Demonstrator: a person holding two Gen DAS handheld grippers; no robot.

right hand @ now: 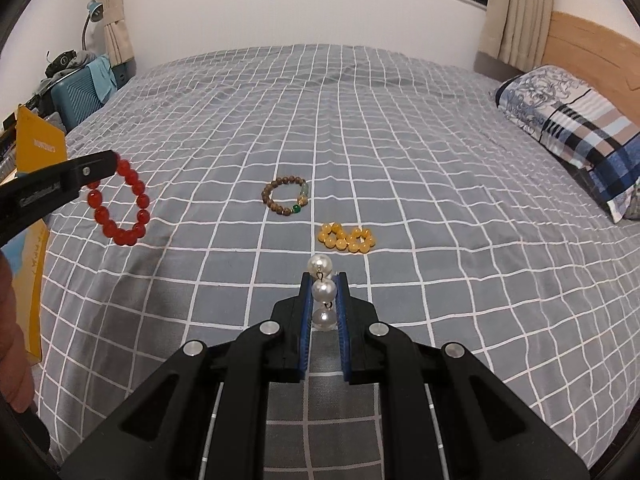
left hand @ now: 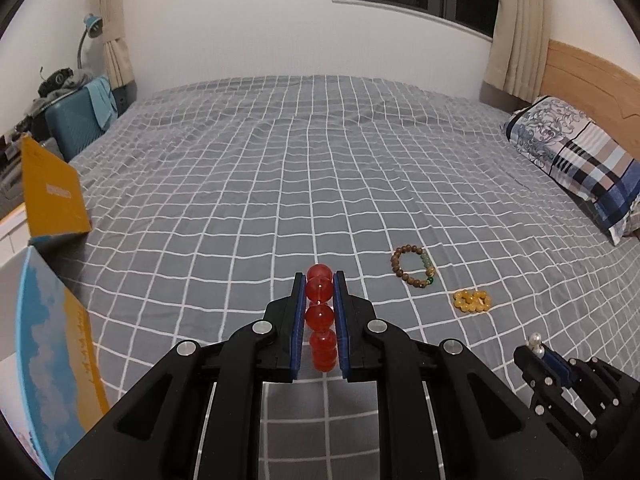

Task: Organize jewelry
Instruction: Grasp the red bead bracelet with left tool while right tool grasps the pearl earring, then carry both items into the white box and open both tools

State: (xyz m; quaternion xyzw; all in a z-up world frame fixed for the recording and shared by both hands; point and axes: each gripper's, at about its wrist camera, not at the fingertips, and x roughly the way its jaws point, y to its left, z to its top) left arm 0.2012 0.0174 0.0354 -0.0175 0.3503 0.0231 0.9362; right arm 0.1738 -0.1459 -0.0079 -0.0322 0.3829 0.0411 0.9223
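My left gripper is shut on a red bead bracelet and holds it above the bed; in the right wrist view the bracelet hangs as a ring from the left gripper. My right gripper is shut on a white pearl strand; it also shows in the left wrist view. A brown wooden bead bracelet and a yellow bead bracelet lie on the grey checked bedspread ahead of both grippers.
An open box with a yellow lid and a blue-and-yellow side stands at the bed's left edge. A patterned pillow lies at the right by the wooden headboard. A teal suitcase stands beyond the bed at left.
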